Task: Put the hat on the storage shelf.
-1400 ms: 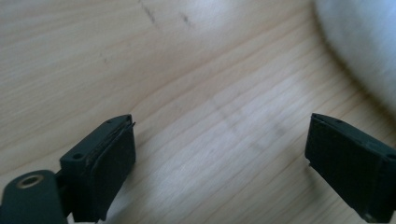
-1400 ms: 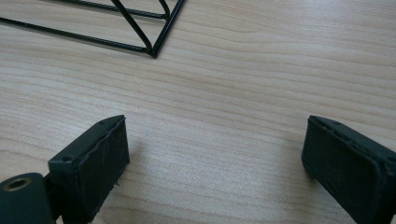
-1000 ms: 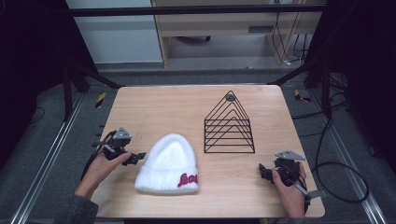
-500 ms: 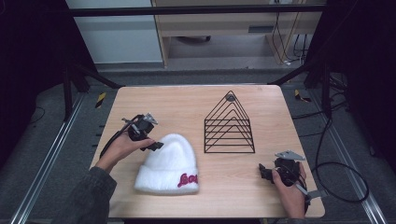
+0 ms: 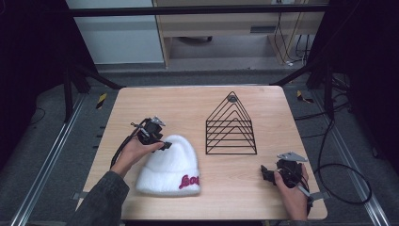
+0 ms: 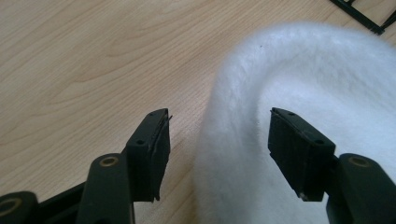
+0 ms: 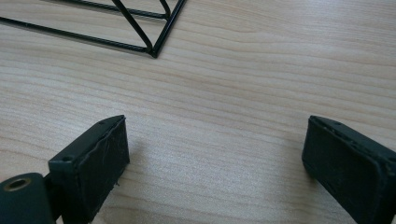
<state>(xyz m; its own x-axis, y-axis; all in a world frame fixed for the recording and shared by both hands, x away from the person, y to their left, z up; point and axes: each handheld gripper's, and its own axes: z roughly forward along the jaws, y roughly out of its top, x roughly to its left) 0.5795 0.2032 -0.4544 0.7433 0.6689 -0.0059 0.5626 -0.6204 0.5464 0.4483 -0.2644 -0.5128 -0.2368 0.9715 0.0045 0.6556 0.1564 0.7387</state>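
White fuzzy beanie is lying on the wooden table, and the left gripper is closing in around its crown edge, pads not squeezing yet. Right gripper is sitting spread wide near the wire rack.

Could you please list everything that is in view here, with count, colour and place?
Beanie: one, fluffy white with red lettering on the cuff, lying flat at the near left of the table.
Wire rack: one, black, triangular, standing right of the table's middle.
Table: one, light wood, bearing both things.
Left gripper: one, black, at the beanie's top edge; its jaws have just been closing, with a fold of the beanie between them but not yet pinched.
Right gripper: one, black, resting at the table's near right corner, jaws open over bare wood.
Hands: two, one holding each gripper; the left arm wears a dark sleeve.
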